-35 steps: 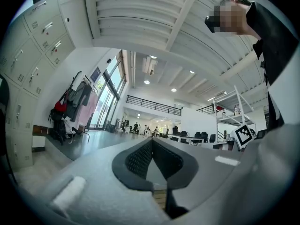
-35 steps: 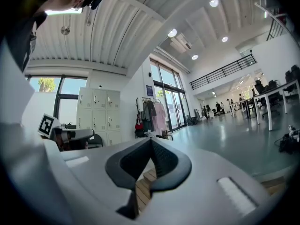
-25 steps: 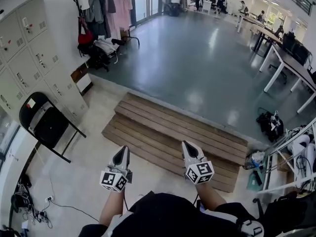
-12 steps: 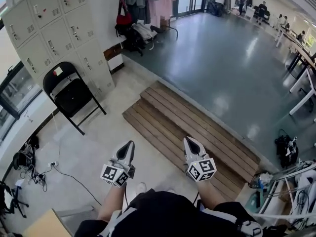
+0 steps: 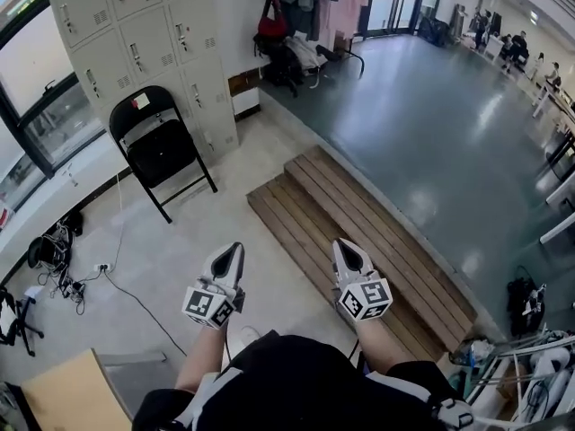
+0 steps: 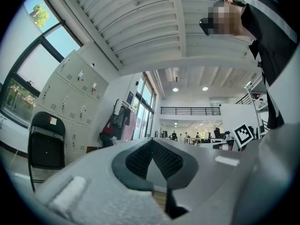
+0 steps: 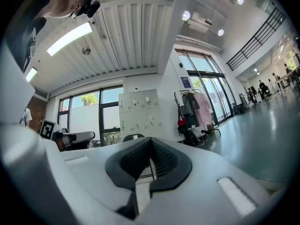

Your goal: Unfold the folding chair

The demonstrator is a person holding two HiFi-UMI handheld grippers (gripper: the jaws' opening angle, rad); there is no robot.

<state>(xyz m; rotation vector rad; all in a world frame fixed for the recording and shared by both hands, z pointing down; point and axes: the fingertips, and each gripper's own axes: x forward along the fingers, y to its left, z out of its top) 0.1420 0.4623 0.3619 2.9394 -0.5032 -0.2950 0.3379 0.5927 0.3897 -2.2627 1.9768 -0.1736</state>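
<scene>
While their jaws are pressed together with nothing between them, the left gripper [image 5: 235, 249] and the right gripper [image 5: 346, 245] hang side by side in front of the person, above the pale floor [image 5: 171, 259]. Well apart from them, ahead and to the left, stands the folding chair [image 5: 162, 151]. It is black, with a thin tube frame and a small label on the backrest. It is folded flat and leans against the grey lockers [image 5: 135, 34].
</scene>
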